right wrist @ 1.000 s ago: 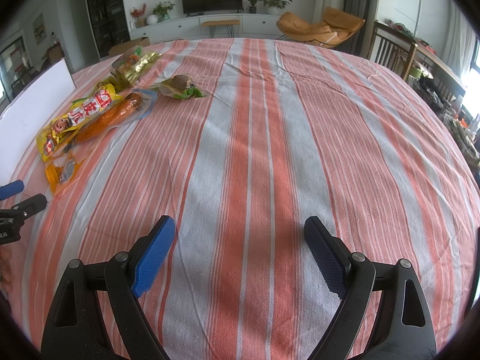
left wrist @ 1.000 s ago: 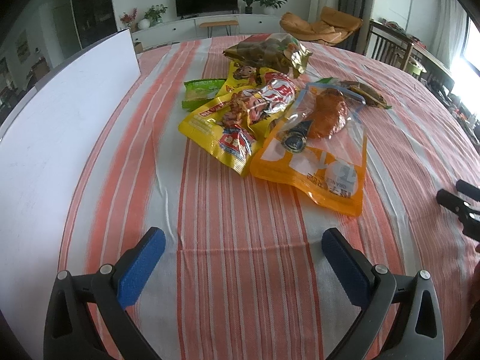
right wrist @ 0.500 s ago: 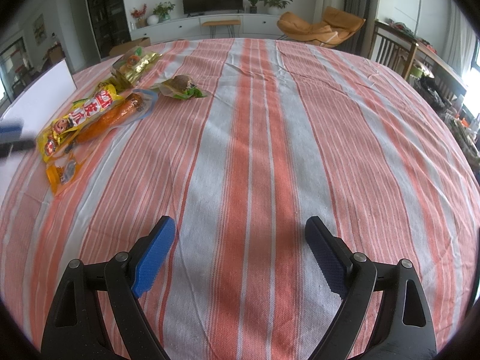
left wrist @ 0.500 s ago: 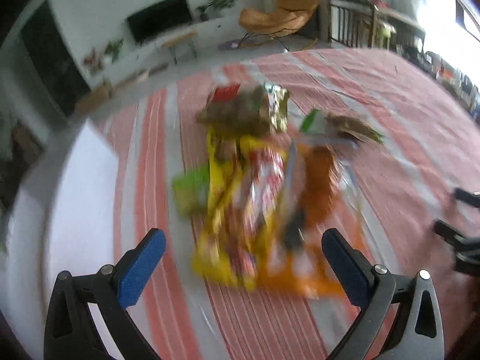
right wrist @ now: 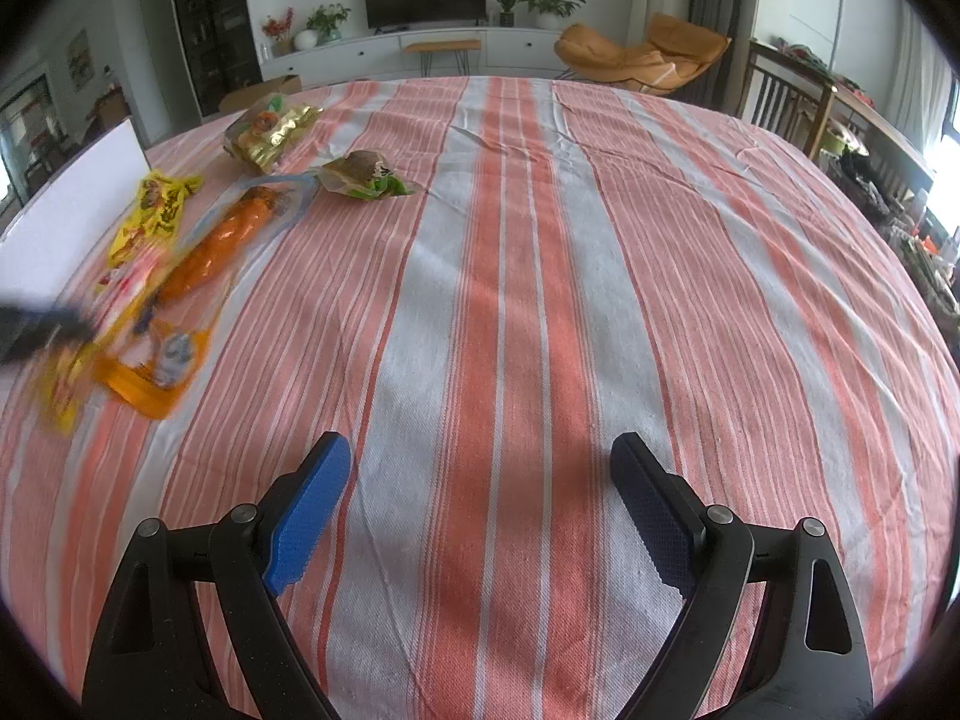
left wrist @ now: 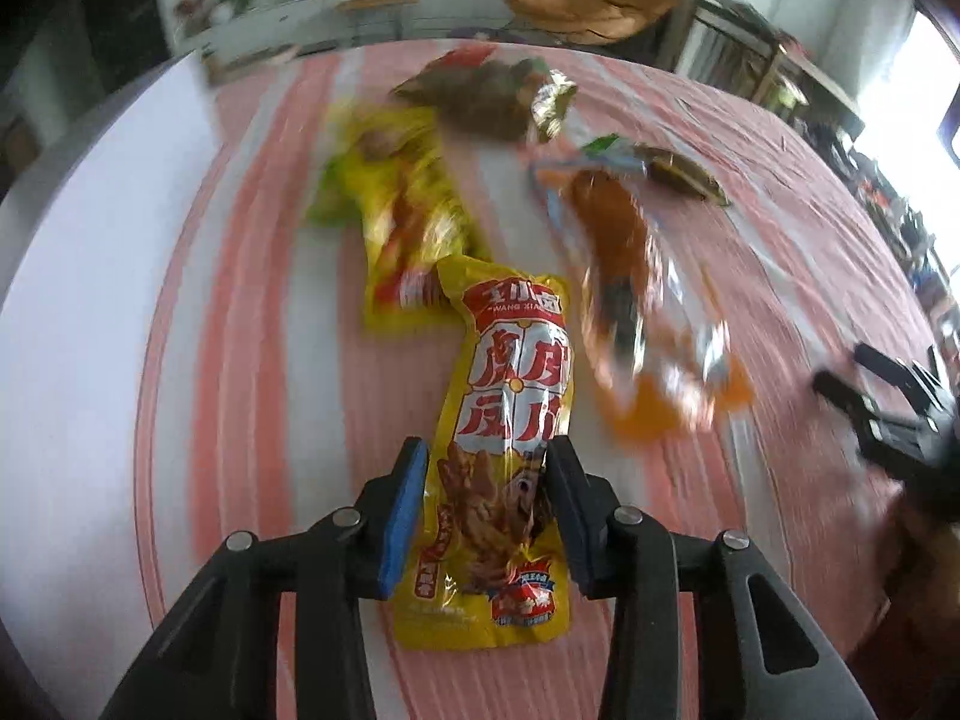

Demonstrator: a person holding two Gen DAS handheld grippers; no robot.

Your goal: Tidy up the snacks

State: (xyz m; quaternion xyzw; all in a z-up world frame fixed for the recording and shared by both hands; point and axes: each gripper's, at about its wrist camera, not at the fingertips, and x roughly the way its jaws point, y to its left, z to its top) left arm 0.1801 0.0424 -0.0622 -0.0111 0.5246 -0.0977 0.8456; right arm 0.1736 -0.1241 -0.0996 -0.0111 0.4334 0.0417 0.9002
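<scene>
My left gripper (left wrist: 486, 450) has its jaws closing on a yellow snack packet with red print (left wrist: 510, 360); the blue pads press on its lower part, and it stays sharp while the table blurs. Behind it lie another yellow packet (left wrist: 408, 222), an orange packet (left wrist: 630, 300), a brown and gold bag (left wrist: 492, 96) and a small green-brown packet (left wrist: 672, 168). My right gripper (right wrist: 480, 450) hangs open over bare striped cloth with nothing between its fingers. In the right wrist view the left gripper (right wrist: 36, 324) is a dark blur at the left edge, beside the orange packet (right wrist: 222, 240).
A white board (left wrist: 90, 300) lies along the table's left side. The striped orange and white tablecloth (right wrist: 540, 240) covers the round table. Chairs and a wooden table stand past the right edge; a TV cabinet is at the far wall.
My left gripper swung in over the snack pile, shut on the yellow packet and drew it away from the others. The right gripper stayed still and open.
</scene>
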